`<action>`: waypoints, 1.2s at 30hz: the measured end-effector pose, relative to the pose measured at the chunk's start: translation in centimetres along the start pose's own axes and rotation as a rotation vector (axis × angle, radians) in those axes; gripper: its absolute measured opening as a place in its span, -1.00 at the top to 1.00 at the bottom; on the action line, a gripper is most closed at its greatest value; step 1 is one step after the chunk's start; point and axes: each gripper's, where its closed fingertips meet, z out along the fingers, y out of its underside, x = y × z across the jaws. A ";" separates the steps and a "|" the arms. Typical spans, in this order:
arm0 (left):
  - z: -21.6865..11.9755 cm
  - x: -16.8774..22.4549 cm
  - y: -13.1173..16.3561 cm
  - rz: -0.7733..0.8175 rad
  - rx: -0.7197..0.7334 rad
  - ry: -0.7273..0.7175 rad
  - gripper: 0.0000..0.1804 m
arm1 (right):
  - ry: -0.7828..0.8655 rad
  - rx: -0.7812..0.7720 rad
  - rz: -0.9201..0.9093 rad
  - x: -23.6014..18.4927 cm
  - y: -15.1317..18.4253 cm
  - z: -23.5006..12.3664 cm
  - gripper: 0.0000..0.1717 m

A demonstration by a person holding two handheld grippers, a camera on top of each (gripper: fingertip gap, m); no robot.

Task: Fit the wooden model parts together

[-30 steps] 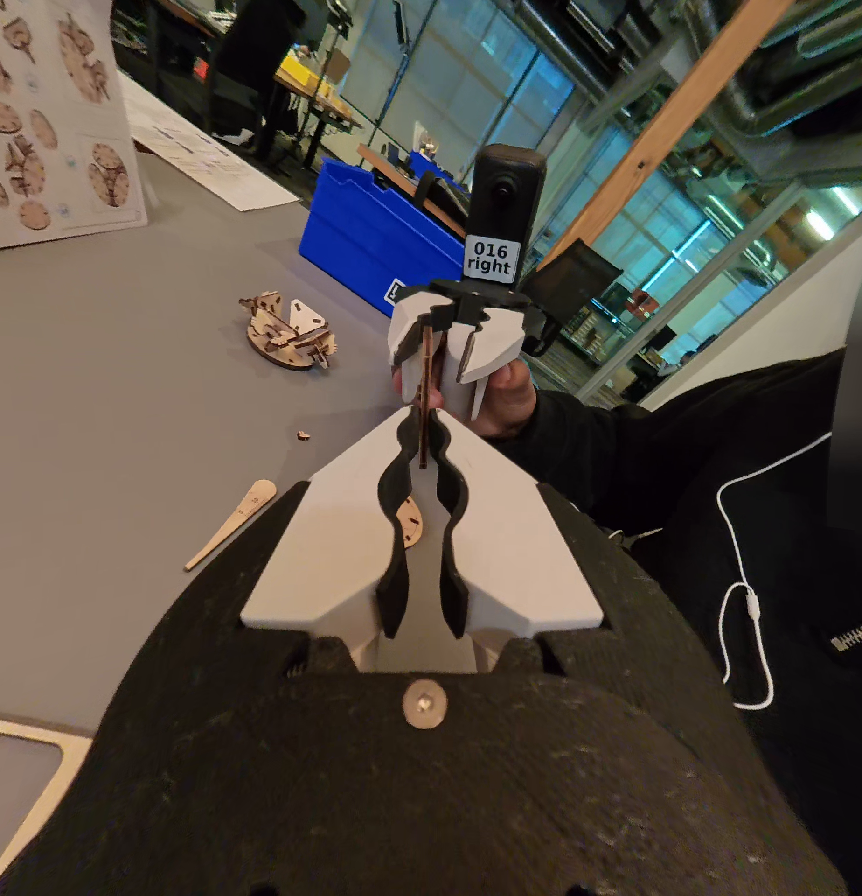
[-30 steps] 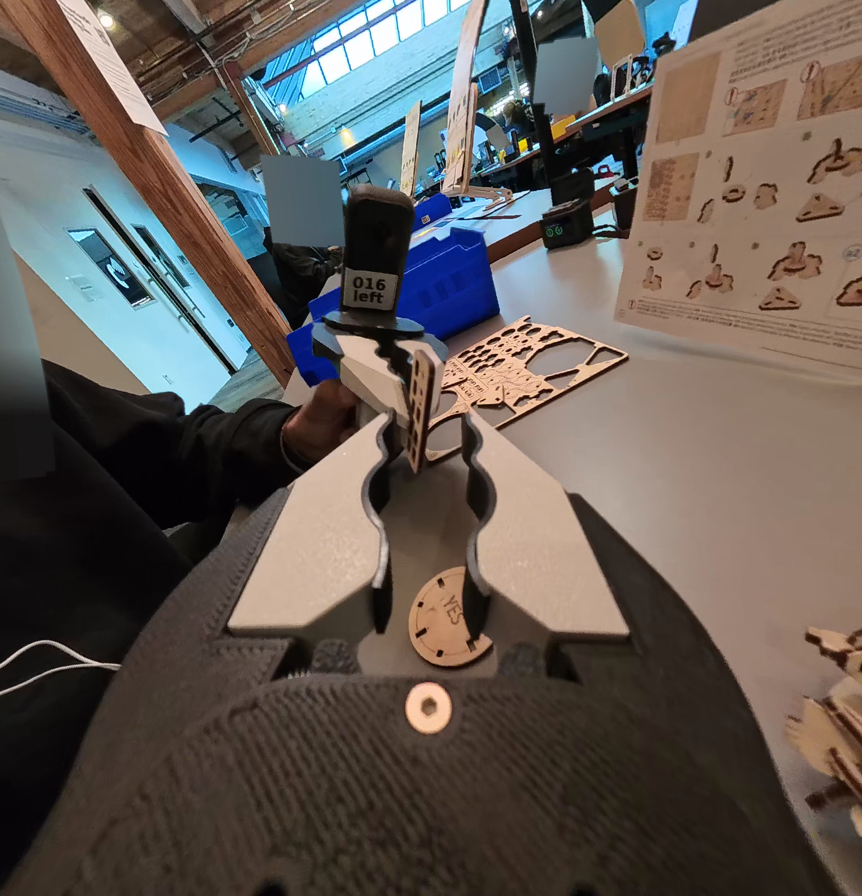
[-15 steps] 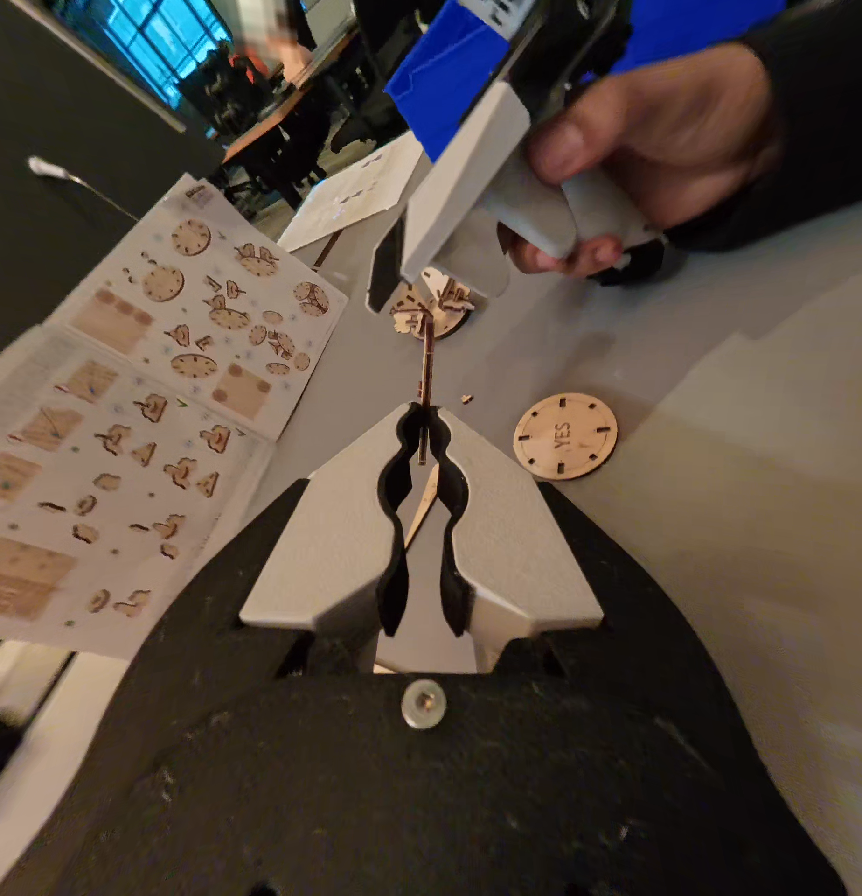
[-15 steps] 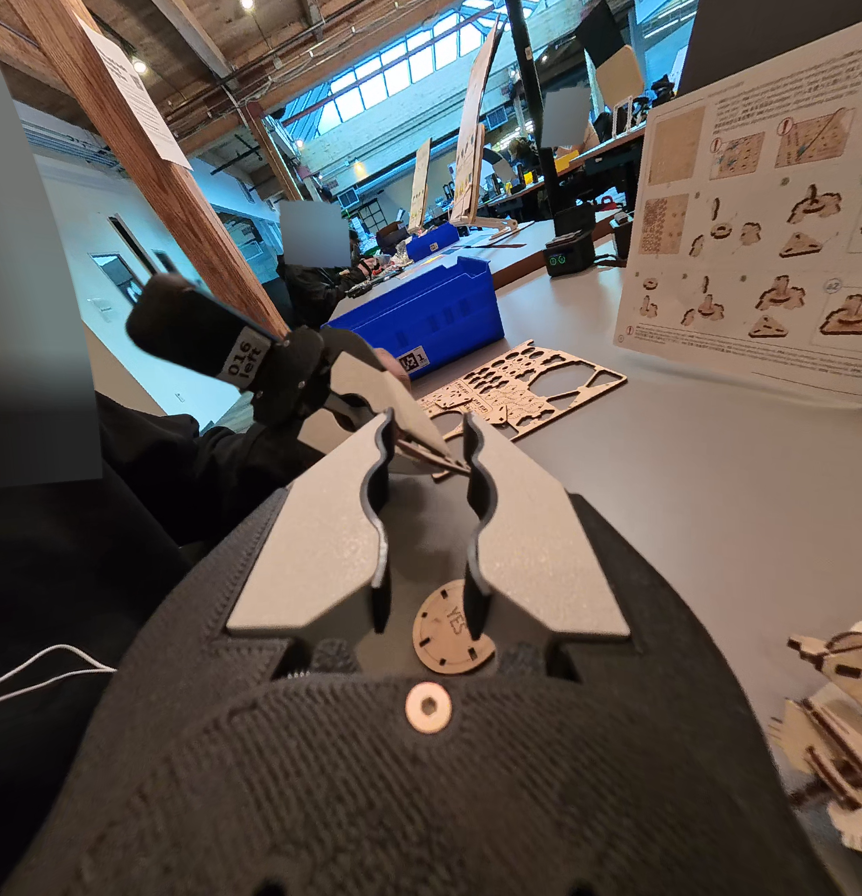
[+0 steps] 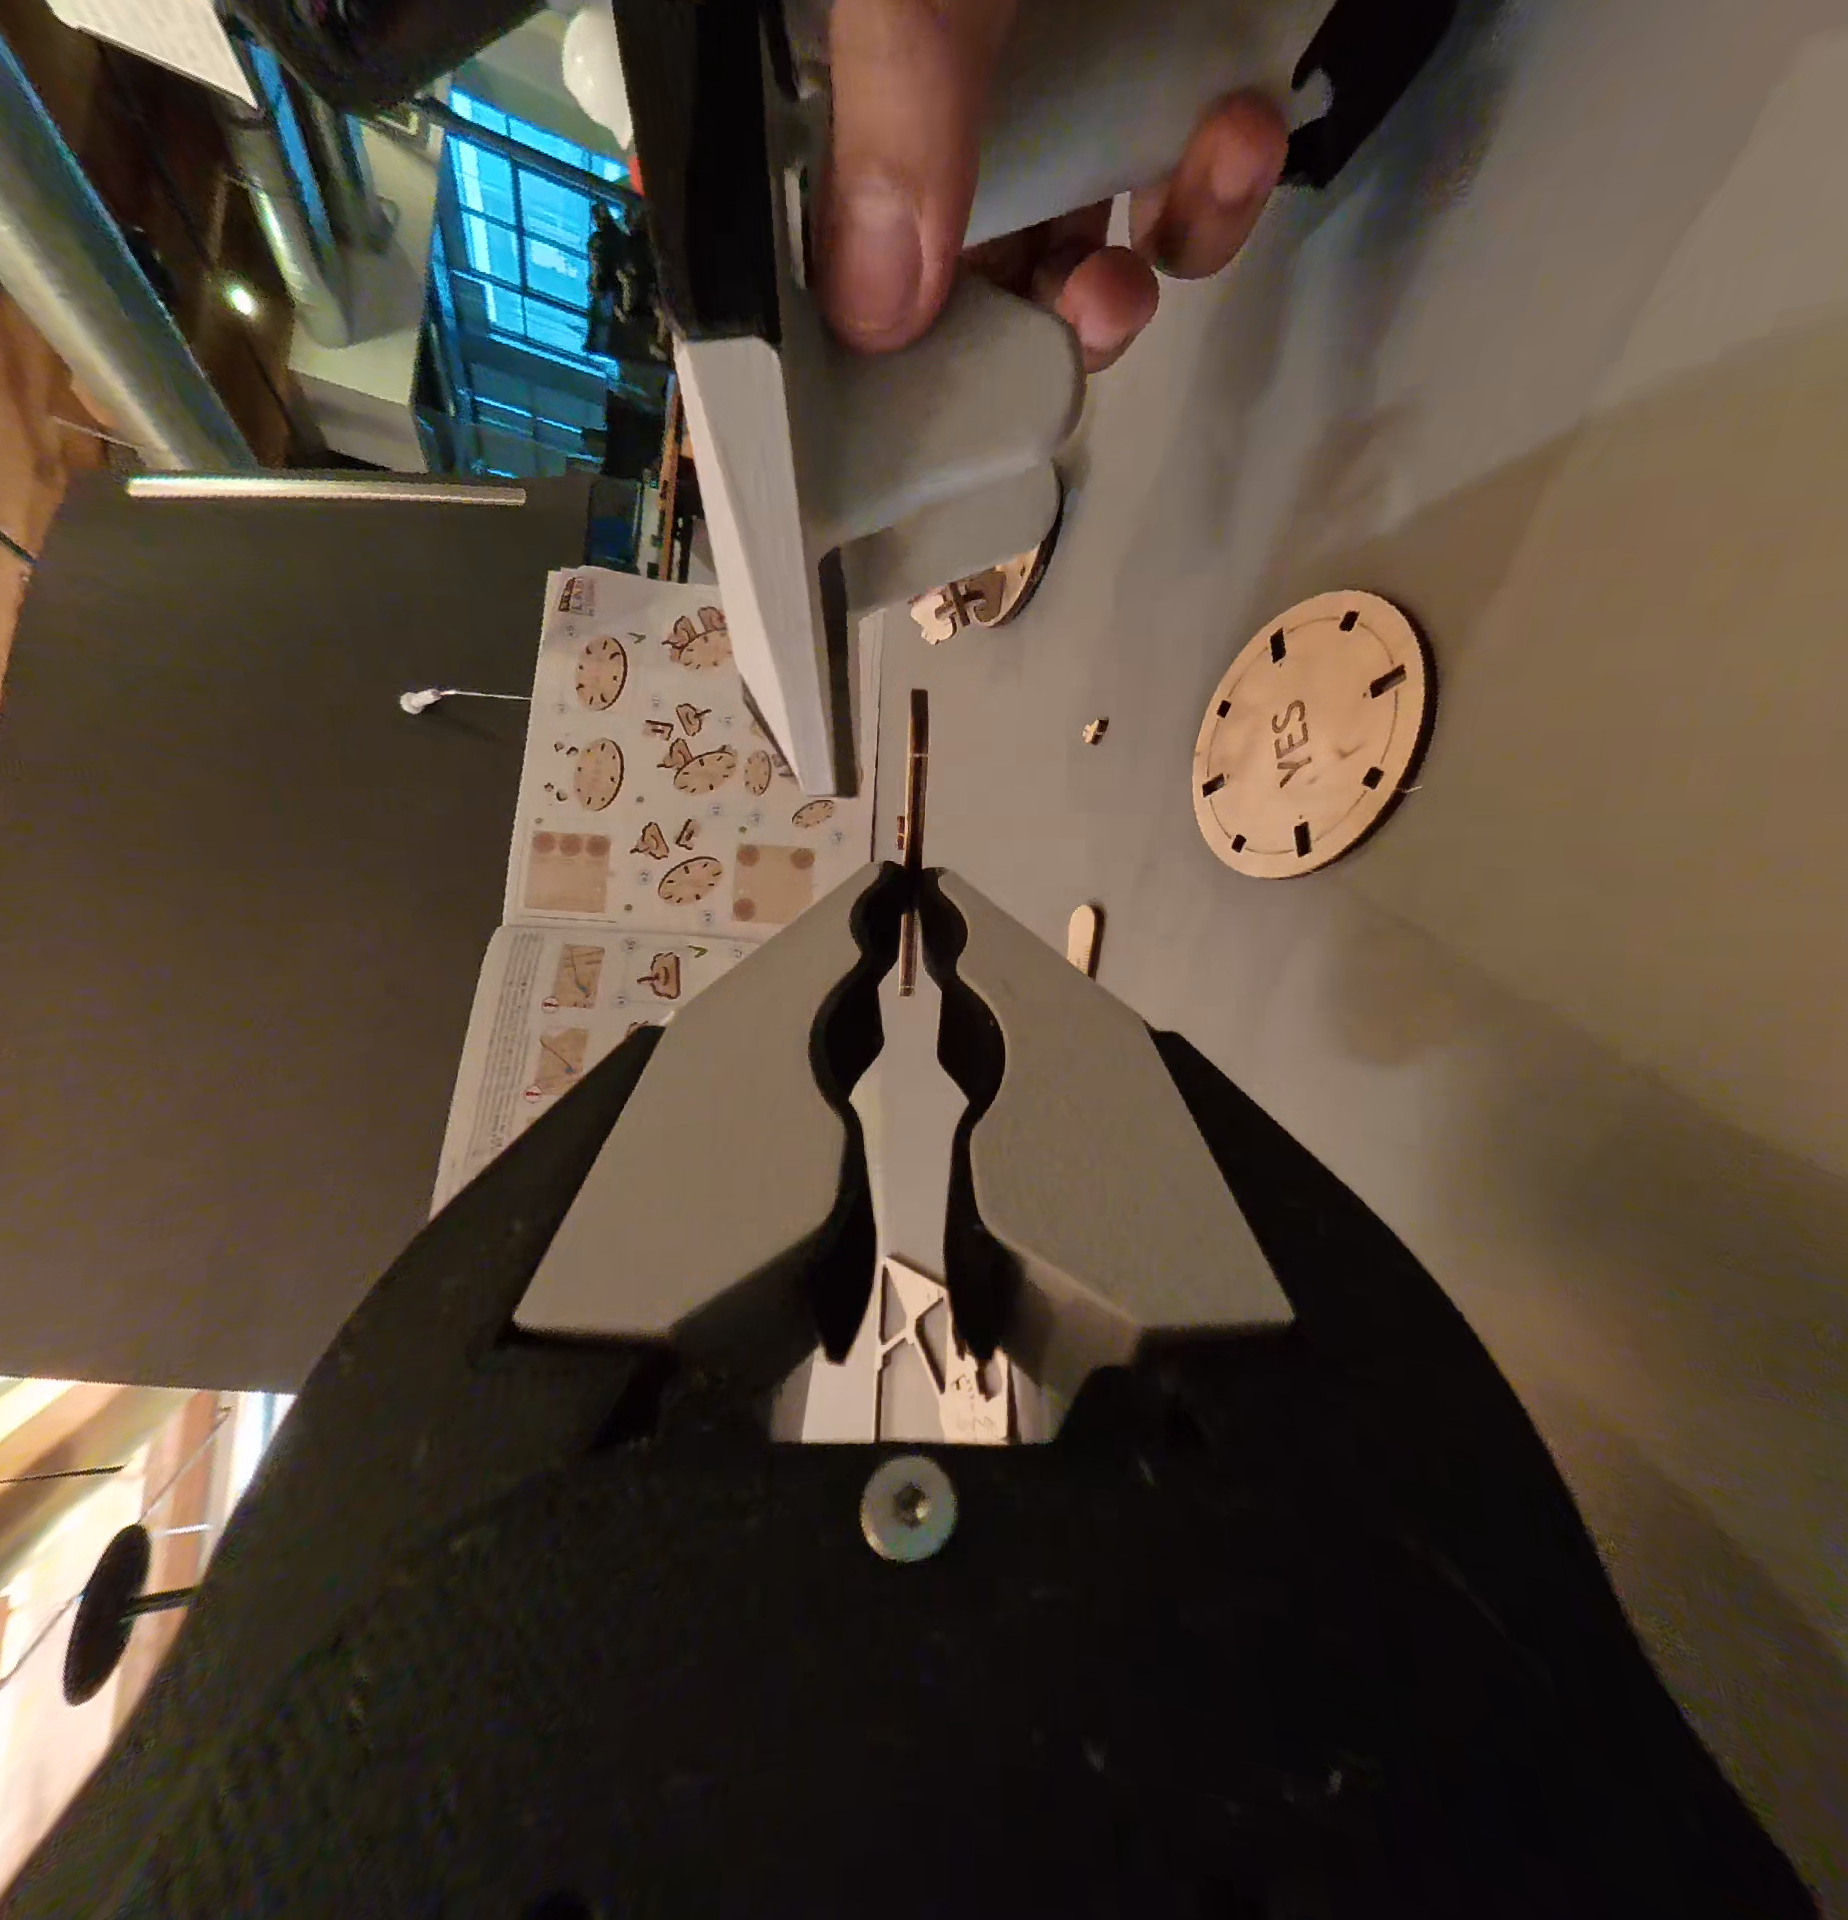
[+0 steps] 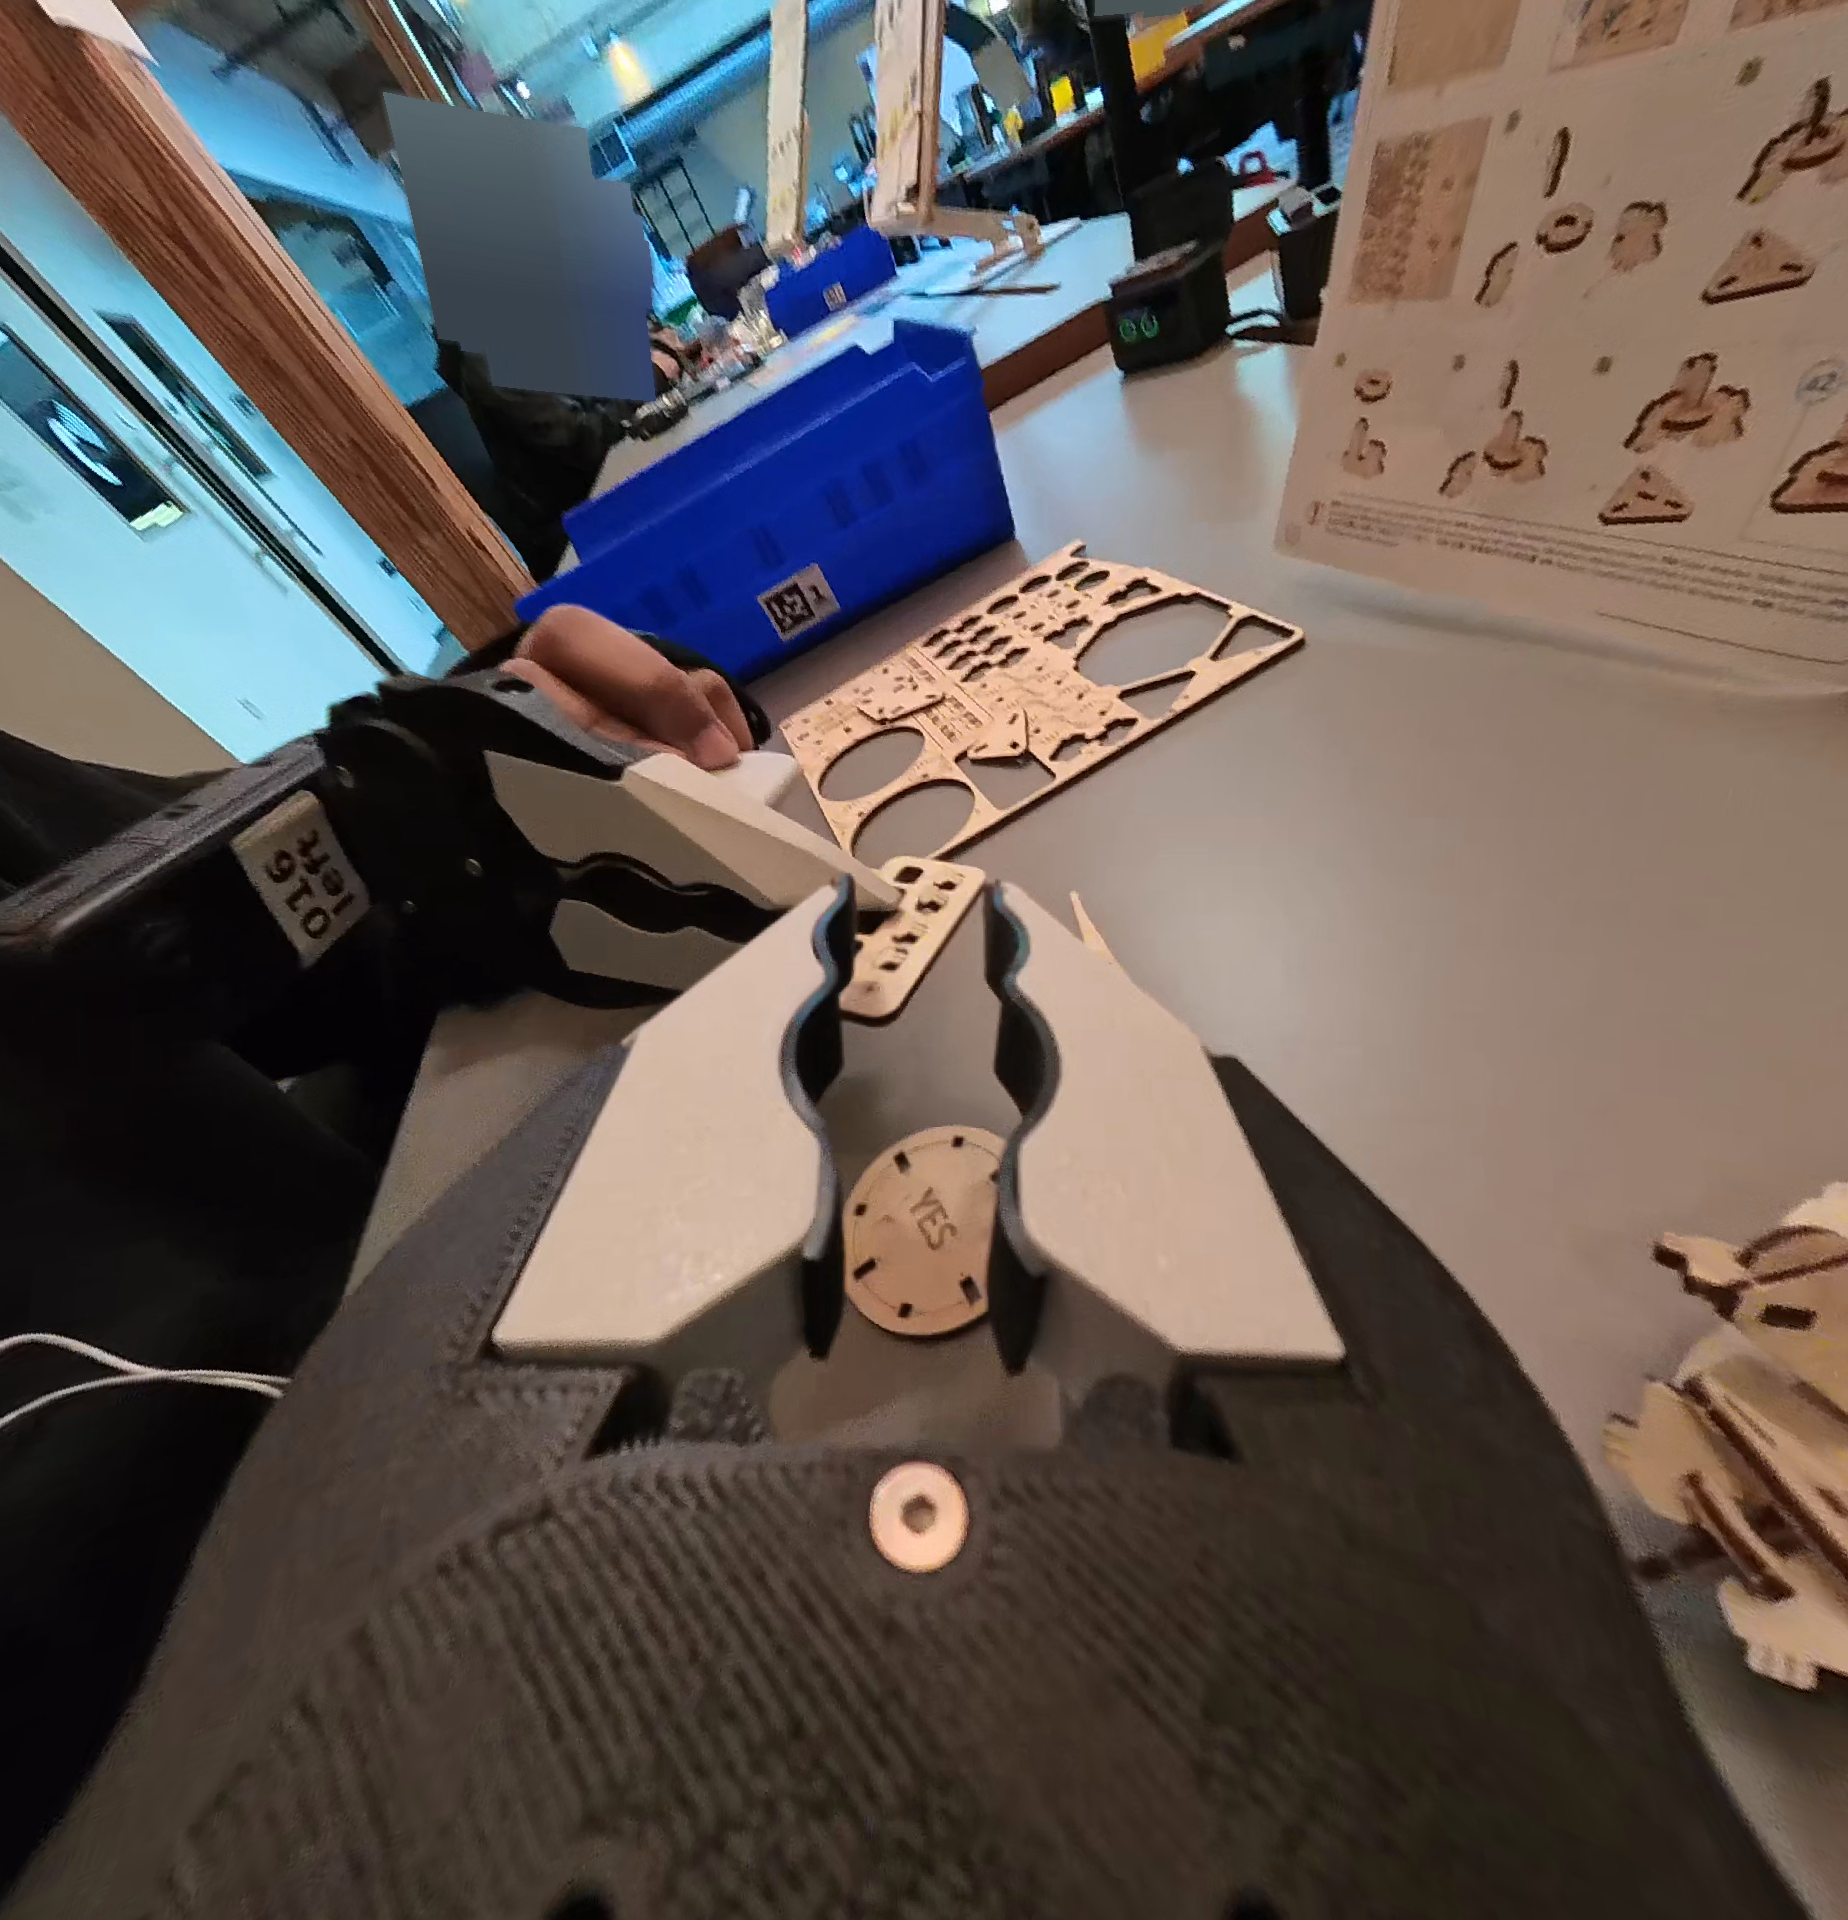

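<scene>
The left tool point(image 5: 907, 883) pinches a slotted strip point(image 5: 914, 790) edge-on above the desk point(image 5: 1522, 1143); the right tool point(image 6: 915, 899) hangs spread beside the strip, gripping nothing, over the disc point(image 6: 925, 1236).

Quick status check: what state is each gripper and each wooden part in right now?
Left gripper: shut on thin slotted wooden strip, held edge-on.
Right gripper: open, nothing held.
Round slotted wooden disc: lying flat on grey table.
Punched-out wooden sheet: flat on table.
</scene>
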 end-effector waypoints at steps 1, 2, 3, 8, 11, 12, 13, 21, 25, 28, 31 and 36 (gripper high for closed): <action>0.0 0.0 0.0 0.012 -0.002 -0.004 0.98 | 0.010 -0.013 -0.007 0.1 0.2 0.0 0.74; 0.0 0.1 -0.1 0.024 -0.006 -0.007 0.98 | 0.017 -0.025 -0.009 0.2 0.4 0.1 0.74; 0.0 0.2 -0.1 0.036 -0.011 -0.006 0.98 | 0.021 -0.036 -0.007 0.2 0.5 0.2 0.75; 0.2 0.8 -0.2 0.084 -0.024 0.001 0.98 | 0.033 -0.075 0.032 0.4 1.4 0.7 0.77; 0.2 1.0 -0.1 0.094 -0.033 0.007 0.98 | 0.043 -0.103 0.050 0.7 2.0 0.8 0.83; 0.2 1.0 -0.1 0.095 -0.036 0.010 0.98 | 0.046 -0.106 0.050 0.7 2.1 0.9 0.84; 0.2 1.1 -0.1 0.094 -0.037 0.014 0.98 | 0.050 -0.112 0.046 0.8 2.1 0.9 0.83; 0.4 1.7 0.0 0.096 -0.049 0.040 0.98 | 0.151 -0.151 -0.027 1.7 2.4 0.6 1.00; 0.3 1.8 -0.3 0.090 -0.038 0.050 0.98 | 0.220 -0.138 -0.085 3.0 1.7 -0.5 0.99; 0.5 2.2 0.0 0.099 -0.054 0.063 0.98 | 0.092 -0.094 0.033 1.5 1.4 -0.1 0.77; 0.5 2.2 0.1 0.101 -0.059 0.063 0.98 | 0.051 -0.122 0.079 1.0 2.2 0.6 0.74; 0.5 2.1 0.2 0.102 -0.066 0.058 0.98 | 0.052 -0.187 0.086 0.9 3.4 1.0 0.79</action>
